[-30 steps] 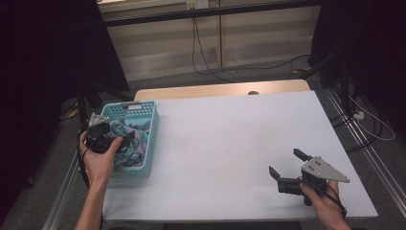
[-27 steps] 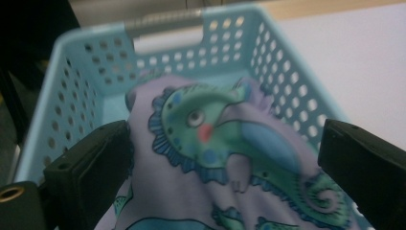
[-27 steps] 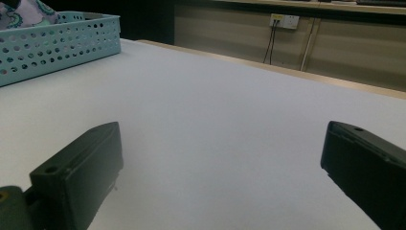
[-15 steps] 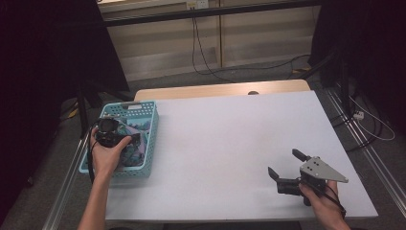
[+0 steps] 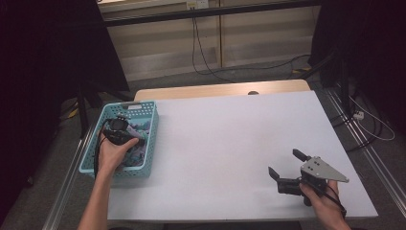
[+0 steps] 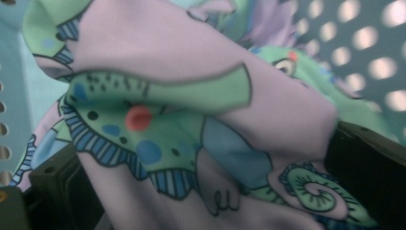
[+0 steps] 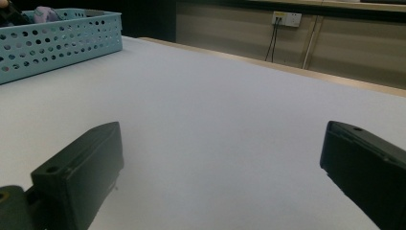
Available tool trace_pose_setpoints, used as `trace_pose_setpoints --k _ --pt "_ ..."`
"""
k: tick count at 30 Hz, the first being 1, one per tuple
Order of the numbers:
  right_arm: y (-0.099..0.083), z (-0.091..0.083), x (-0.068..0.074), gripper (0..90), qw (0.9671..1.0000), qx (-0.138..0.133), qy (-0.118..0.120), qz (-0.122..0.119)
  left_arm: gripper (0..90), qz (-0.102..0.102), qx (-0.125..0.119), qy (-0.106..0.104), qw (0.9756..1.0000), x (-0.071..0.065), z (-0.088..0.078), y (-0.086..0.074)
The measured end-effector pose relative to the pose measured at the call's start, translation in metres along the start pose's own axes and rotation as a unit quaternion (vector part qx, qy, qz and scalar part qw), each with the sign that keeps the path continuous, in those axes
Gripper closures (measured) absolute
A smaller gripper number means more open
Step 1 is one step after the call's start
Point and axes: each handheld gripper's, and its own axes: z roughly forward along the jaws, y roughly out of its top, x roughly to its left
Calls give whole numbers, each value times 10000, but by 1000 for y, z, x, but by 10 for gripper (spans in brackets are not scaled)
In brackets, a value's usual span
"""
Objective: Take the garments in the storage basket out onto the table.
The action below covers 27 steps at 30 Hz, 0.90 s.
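So the left gripper (image 5: 125, 135) was down inside the teal perforated basket (image 5: 141, 168) at the left edge of the table, nose buried in a bunched pink cloth (image 6: 201, 120) printed with green and blue cartoon creatures. In the left gripper view, that cloth bulged up between the 2 black jaws, which stood wide apart and had just been opening further; the fabric lay between them, not pinched. Basket walls with round holes showed behind it on both sides.

Over on the right, the right gripper (image 5: 287, 167) sat low over the table near the front right corner, jaws spread wide with nothing but bare tabletop between them, well apart from the basket.

Surface-wise, it was a big white table (image 5: 230, 139), plain and matte, with a strip of light wood (image 5: 220, 90) showing along the far edge. Beyond that was a beige panelled wall with a socket (image 7: 285, 19) and cables (image 5: 201, 52) hanging down to a grey floor, plus dark curtains on both sides.
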Motion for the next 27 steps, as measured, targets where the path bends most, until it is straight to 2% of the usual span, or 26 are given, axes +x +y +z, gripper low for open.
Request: trace_pose_setpoints --k 4,6,7,10,13,15,18,21,26,27 --pt "0 0 0 8 10000 4 10 7 1 -139 325 126 9993 6 7 -2" --pt "0 0 0 8 10000 10 9 8 1 -141 507 297 9982 8 7 -1" --pt "0 0 0 8 10000 12 12 6 8 -215 497 294 9981 8 8 -1" --pt "0 0 0 8 10000 15 24 6 12 -311 634 261 9972 8 10 0" --pt "0 0 0 8 10000 22 38 5 59 -371 907 -52 9952 9 15 1" --pt "0 0 0 8 10000 30 43 17 57 -327 929 -96 9951 9 16 0" --pt "-1 0 -1 8 10000 41 30 60 11 -454 843 -193 9952 11 23 -3" --pt "-1 1 0 10 10000 40 36 45 0 -405 762 -235 9960 13 25 -5" --pt "-1 2 1 10 9999 56 82 15 0 -287 802 -420 9955 18 26 -5" --pt "-1 2 1 10 9999 57 87 7 0 -304 783 -383 9957 17 27 -5"
